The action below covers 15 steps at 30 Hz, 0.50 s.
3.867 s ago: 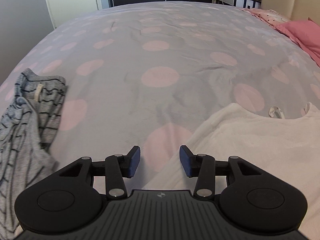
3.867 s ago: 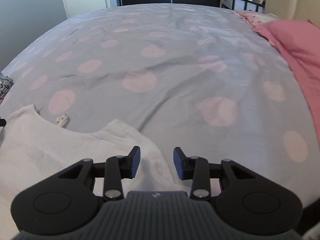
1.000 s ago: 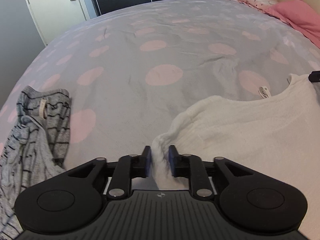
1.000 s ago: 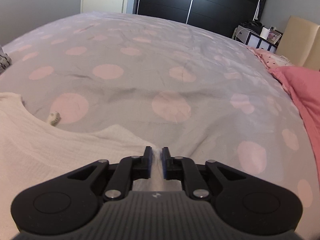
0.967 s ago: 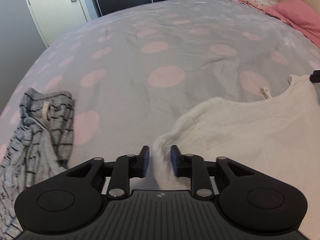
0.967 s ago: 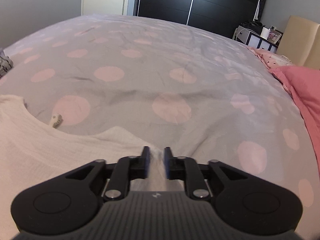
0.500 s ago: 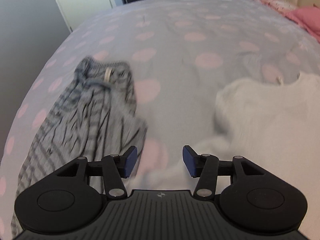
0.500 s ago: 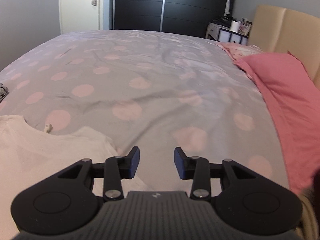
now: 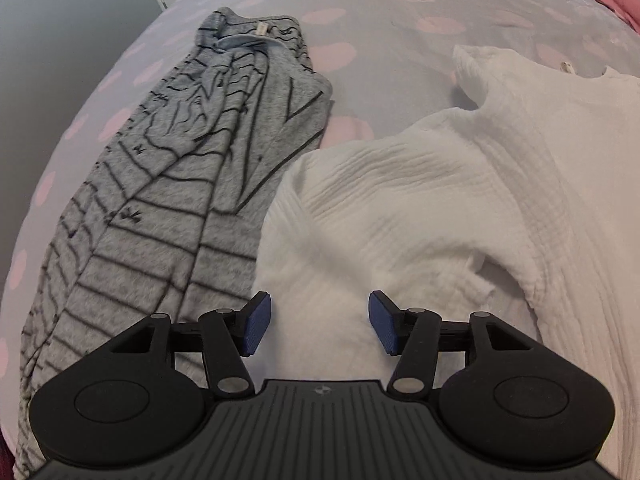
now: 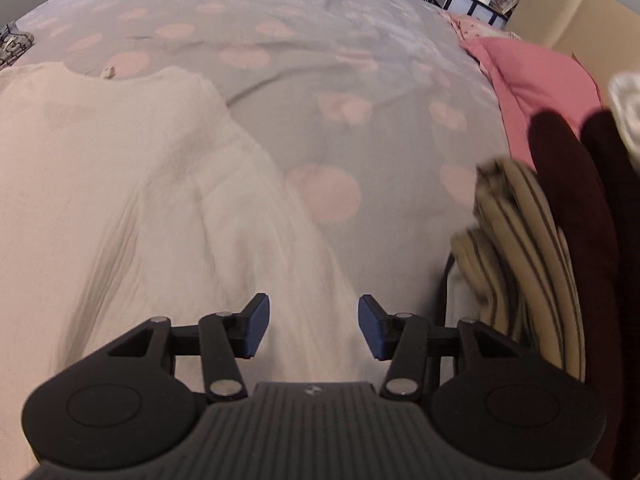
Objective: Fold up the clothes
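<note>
White crinkly top (image 9: 460, 200) lies rumpled on spotted bedspread (image 9: 400, 40); L tongs (image 9: 318, 328) & R tongs (image 10: 312, 328) opening, nothing gripped.

The white top (image 9: 460, 200) runs off the frame at three and five o'clock, its hem unseen. The grey striped garment (image 9: 168, 184) is cut off at seven o'clock. In the right wrist view motion blur smears everything; the striped beige cloth (image 10: 520, 240) and dark maroon garment (image 10: 576, 216) at three o'clock leave the edge, shapes unclear.
</note>
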Tool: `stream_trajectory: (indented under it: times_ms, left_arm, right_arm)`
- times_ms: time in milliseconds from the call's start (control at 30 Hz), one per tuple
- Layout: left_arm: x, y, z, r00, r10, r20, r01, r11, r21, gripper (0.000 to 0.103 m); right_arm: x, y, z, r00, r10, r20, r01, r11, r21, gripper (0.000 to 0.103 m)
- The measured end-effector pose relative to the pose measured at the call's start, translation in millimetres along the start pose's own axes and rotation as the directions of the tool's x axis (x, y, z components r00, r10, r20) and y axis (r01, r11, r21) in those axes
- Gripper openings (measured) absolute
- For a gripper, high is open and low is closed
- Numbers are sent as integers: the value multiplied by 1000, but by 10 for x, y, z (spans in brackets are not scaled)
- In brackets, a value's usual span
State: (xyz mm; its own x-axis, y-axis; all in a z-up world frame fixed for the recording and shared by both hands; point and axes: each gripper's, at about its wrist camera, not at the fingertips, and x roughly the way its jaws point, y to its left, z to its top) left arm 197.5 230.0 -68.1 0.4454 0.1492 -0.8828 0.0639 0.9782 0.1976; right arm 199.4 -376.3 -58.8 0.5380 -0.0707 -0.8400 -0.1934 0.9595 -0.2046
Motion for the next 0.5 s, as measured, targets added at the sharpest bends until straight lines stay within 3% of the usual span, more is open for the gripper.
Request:
stream_trajectory:
  times_ms: [233, 400, 500]
  left_arm:
    - [-544, -120, -304, 994, -85, 73, 88, 995, -35, 52]
    - [-884, -446, -657, 977, -175, 122, 171, 984, 42, 52]
    - [-1000, -638, -876, 970, -219, 102, 214, 975, 58, 52]
  right_arm:
    - [-417, 310, -358, 995, 99, -7, -99, 995, 4, 53]
    - [-631, 605, -665, 985, 168, -38, -168, 986, 5, 53]
    - [-720, 704, -863, 977, 202, -73, -201, 979, 30, 52]
